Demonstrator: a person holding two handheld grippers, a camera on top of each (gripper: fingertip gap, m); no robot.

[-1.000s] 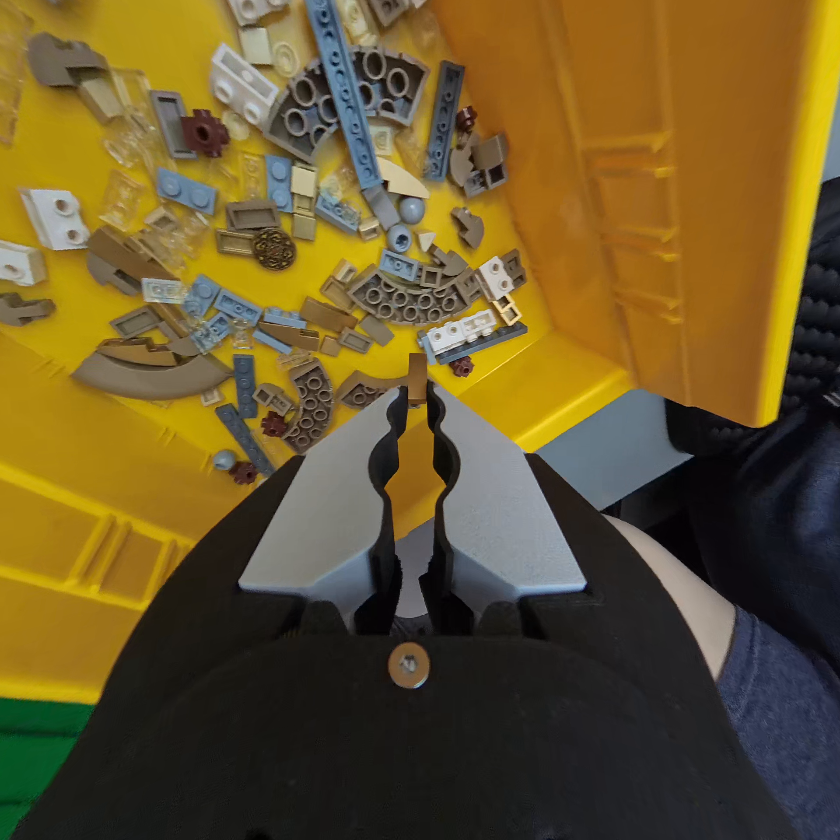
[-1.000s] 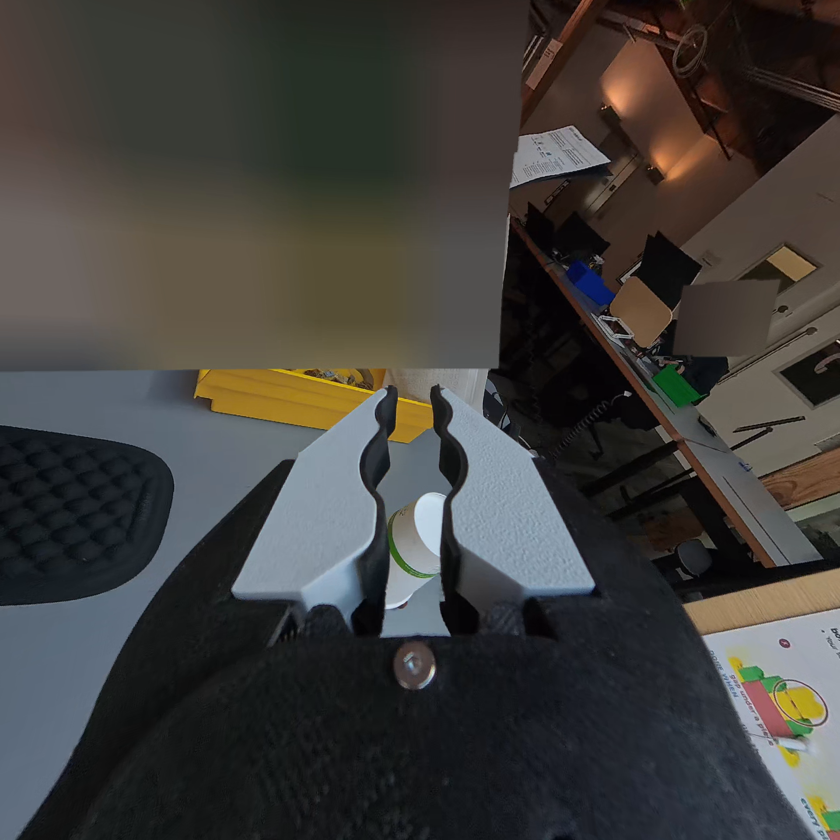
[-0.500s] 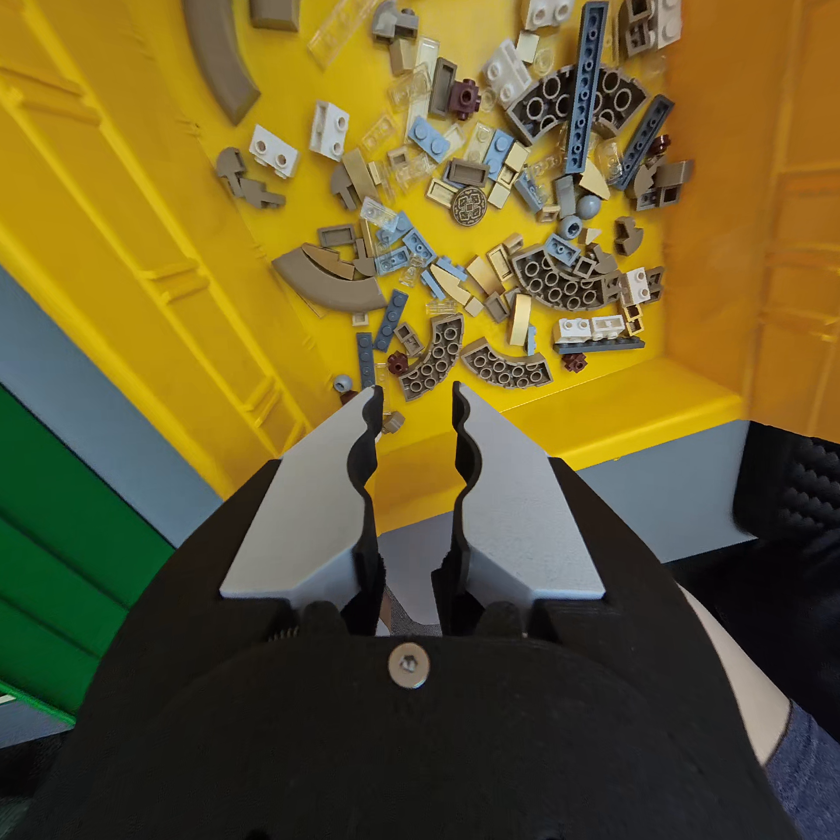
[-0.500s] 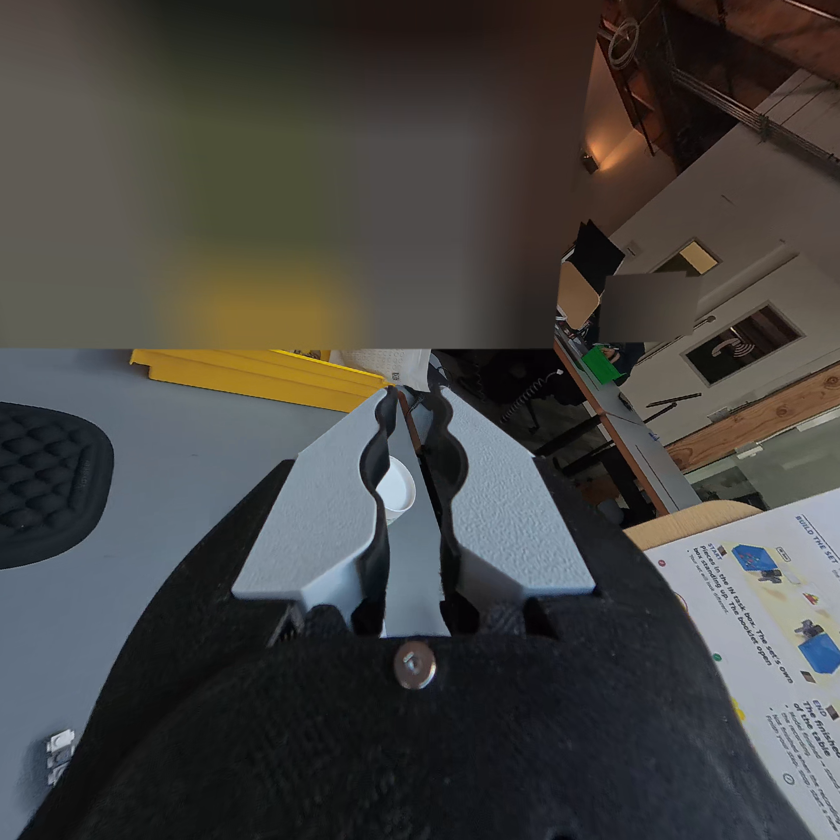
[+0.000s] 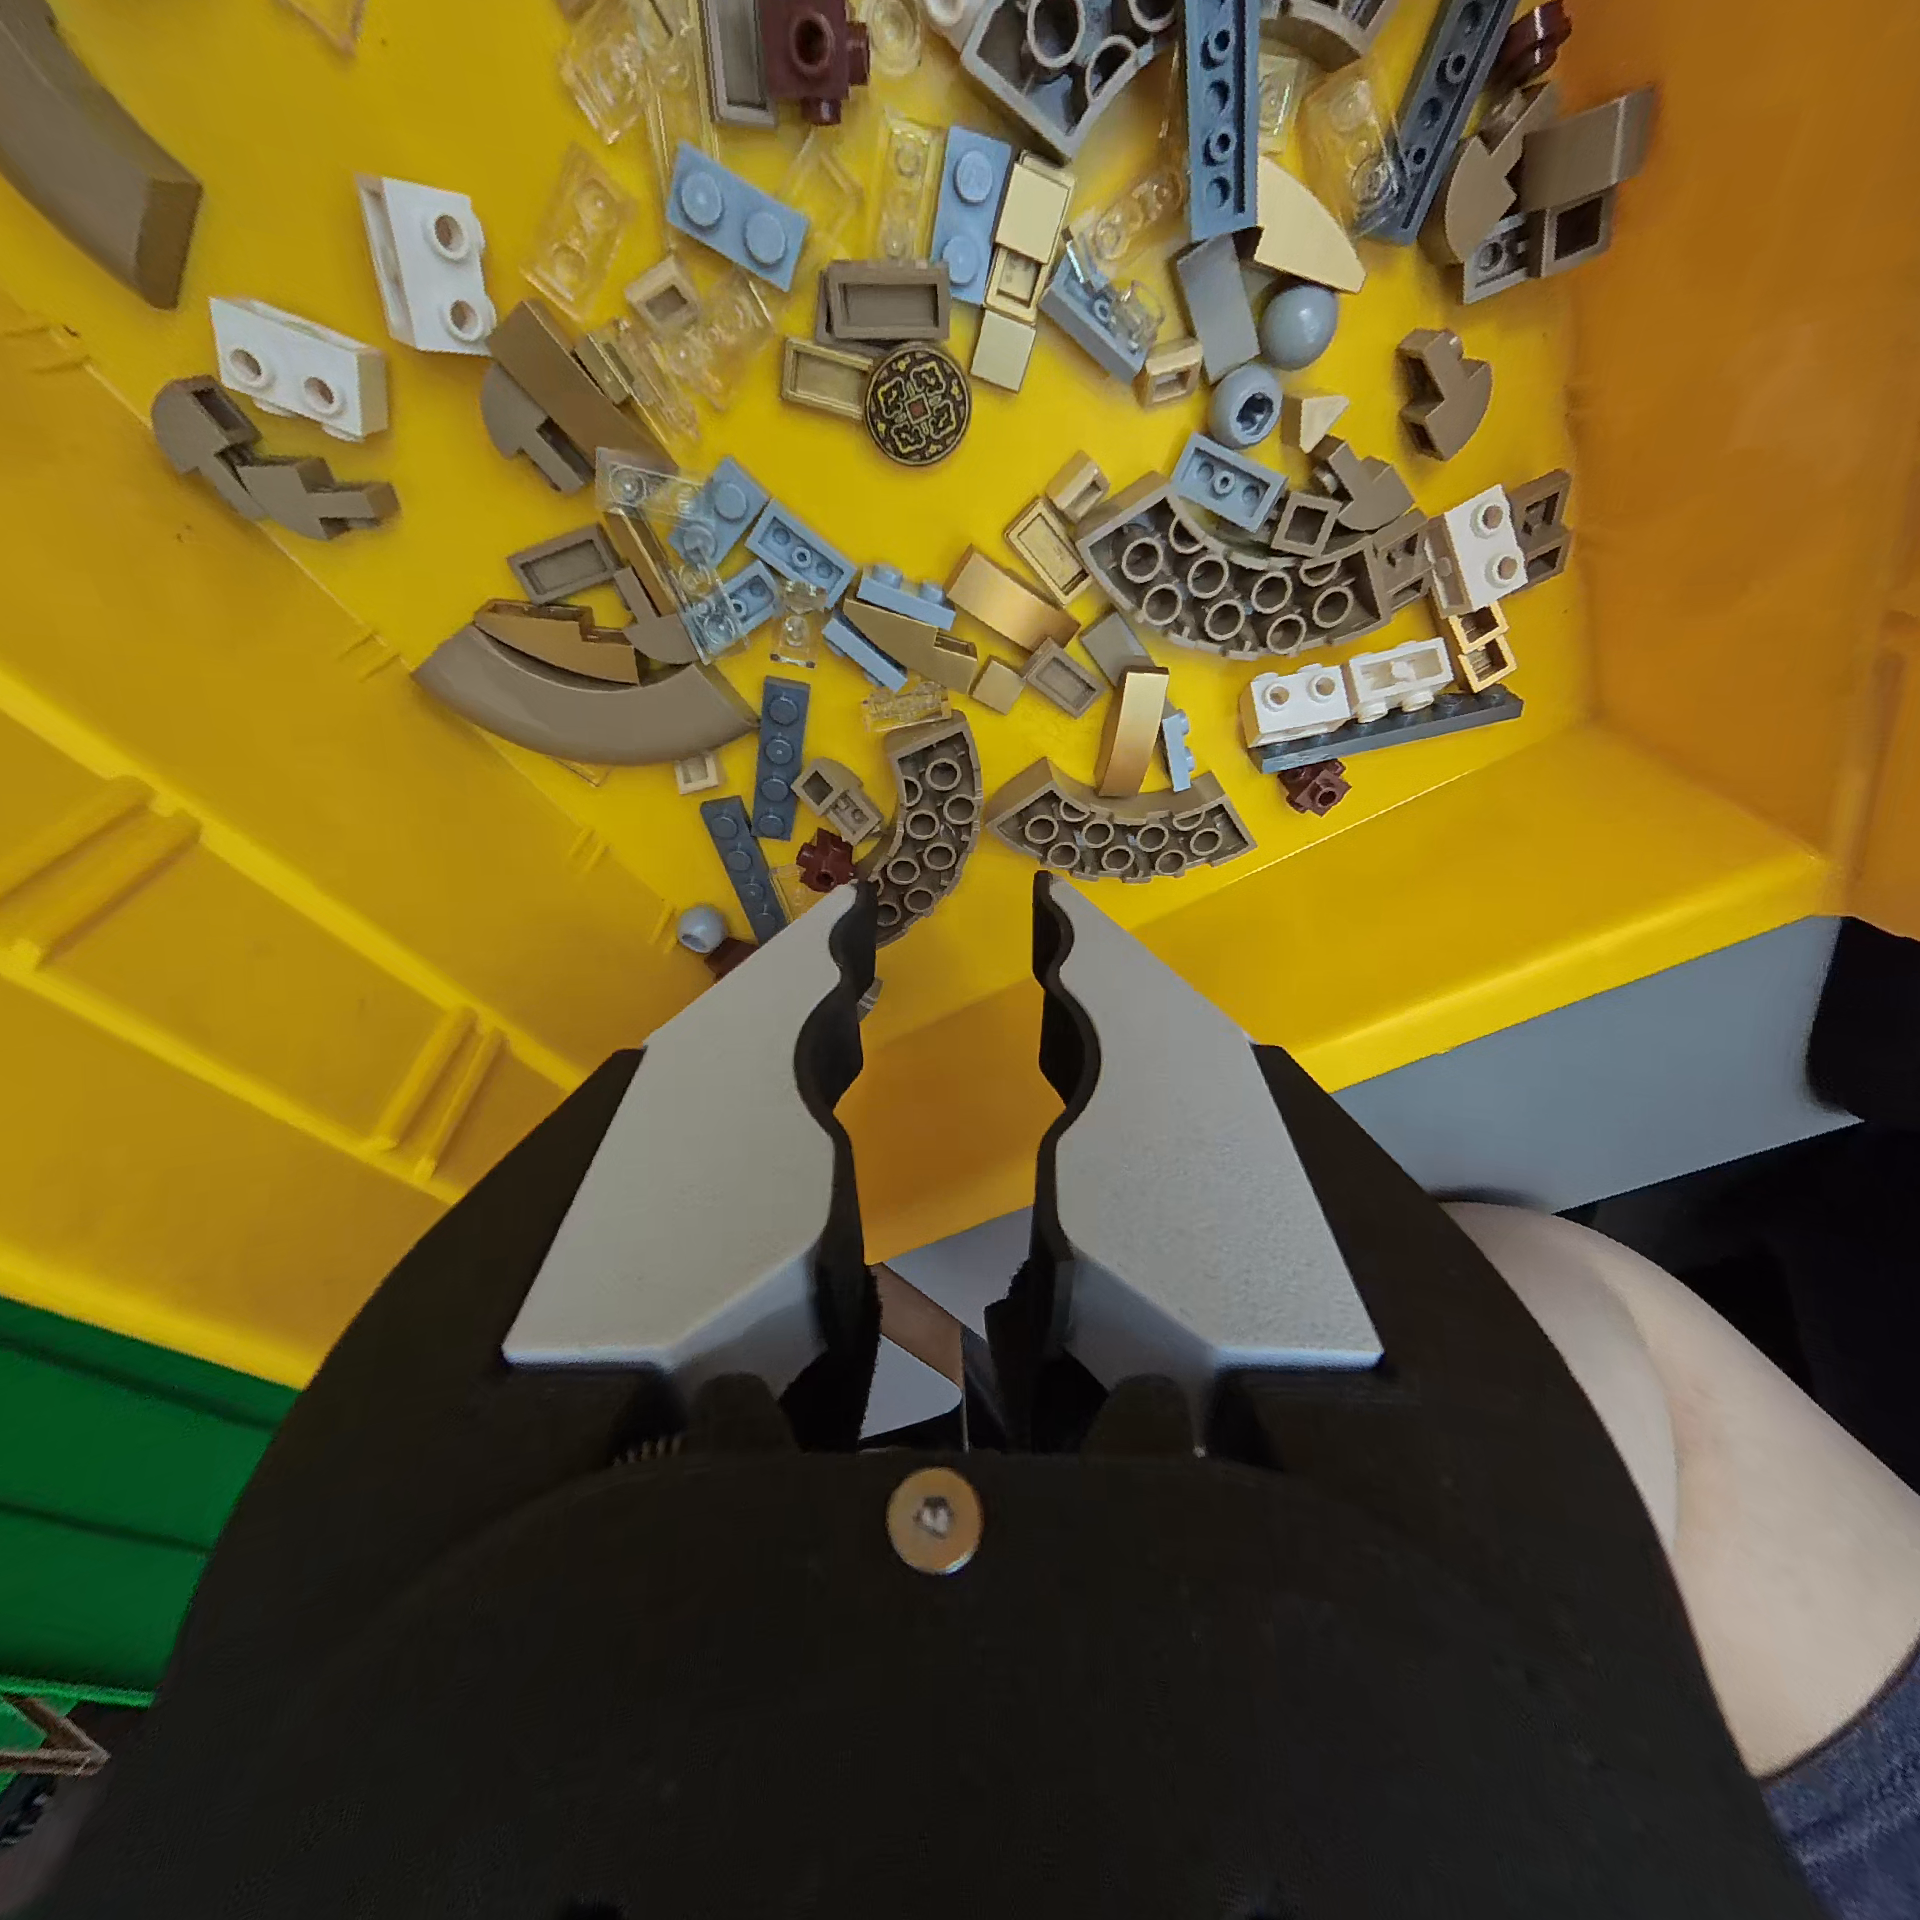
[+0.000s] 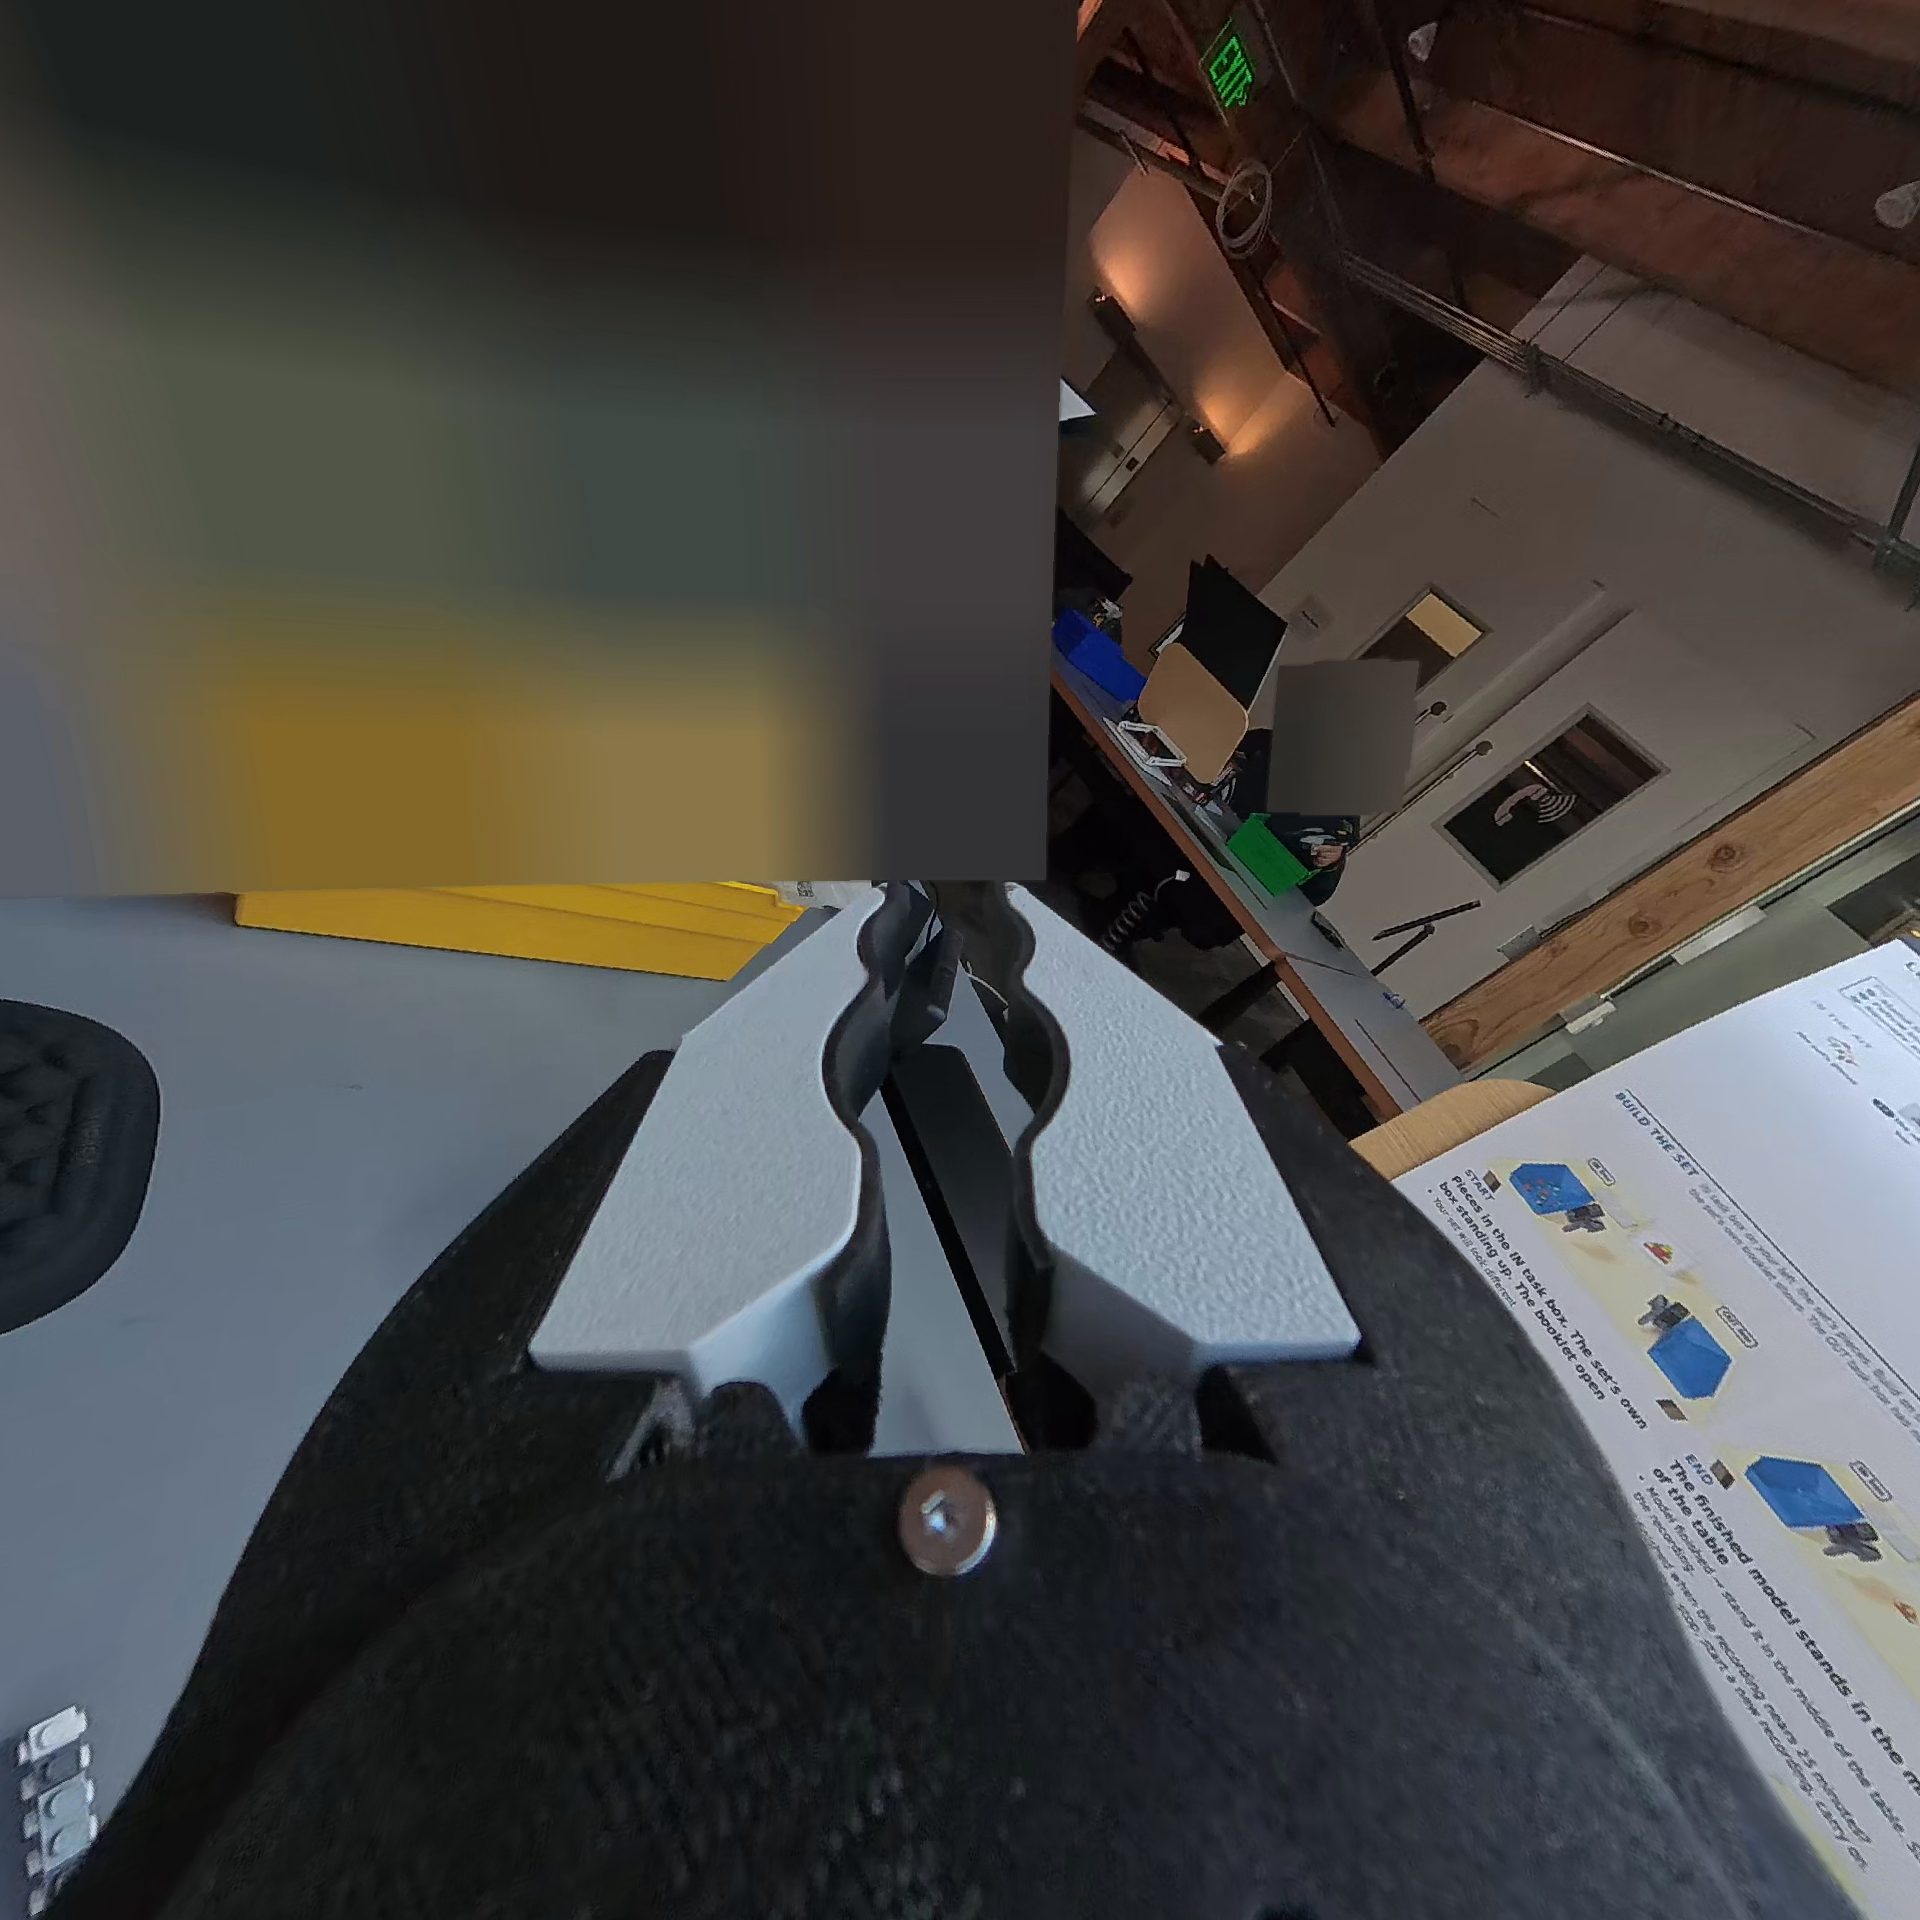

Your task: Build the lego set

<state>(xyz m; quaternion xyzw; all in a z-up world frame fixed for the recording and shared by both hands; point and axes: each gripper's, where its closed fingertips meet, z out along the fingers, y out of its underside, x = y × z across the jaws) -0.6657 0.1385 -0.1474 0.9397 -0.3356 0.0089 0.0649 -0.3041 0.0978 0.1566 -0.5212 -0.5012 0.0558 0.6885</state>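
Note:
A yellow bin [image 5: 1455, 894] holds several loose lego pieces: tan curved plates [image 5: 1122, 831], blue-grey plates [image 5: 738, 218], white bricks [image 5: 426, 265], clear tiles and a round printed tile [image 5: 920, 416]. My left gripper [image 5: 945, 894] is open and empty, with its tips over the bin's near edge. It is just short of a curved tan plate [image 5: 930, 831] and a dark red stud piece [image 5: 826, 857]. My right gripper [image 6: 948, 909] is open and empty above the grey table [image 6: 364, 1143], far from the bin [image 6: 499, 925].
A green bin [image 5: 104, 1455] stands left of the yellow one. A person's arm [image 5: 1662, 1507] is at the lower right. A printed instruction sheet [image 6: 1714, 1299] lies right of my right gripper. A black textured pad [image 6: 62, 1143] is on the left, and small white pieces [image 6: 57, 1787] lie at the bottom left. One gripper's finger ends stand about 45 cm off the other's.
My left gripper held a small tan piece a second ago, then opened and let it go. It has since moved closer over the bin's pieces. The right gripper has swung right toward the instruction sheet.

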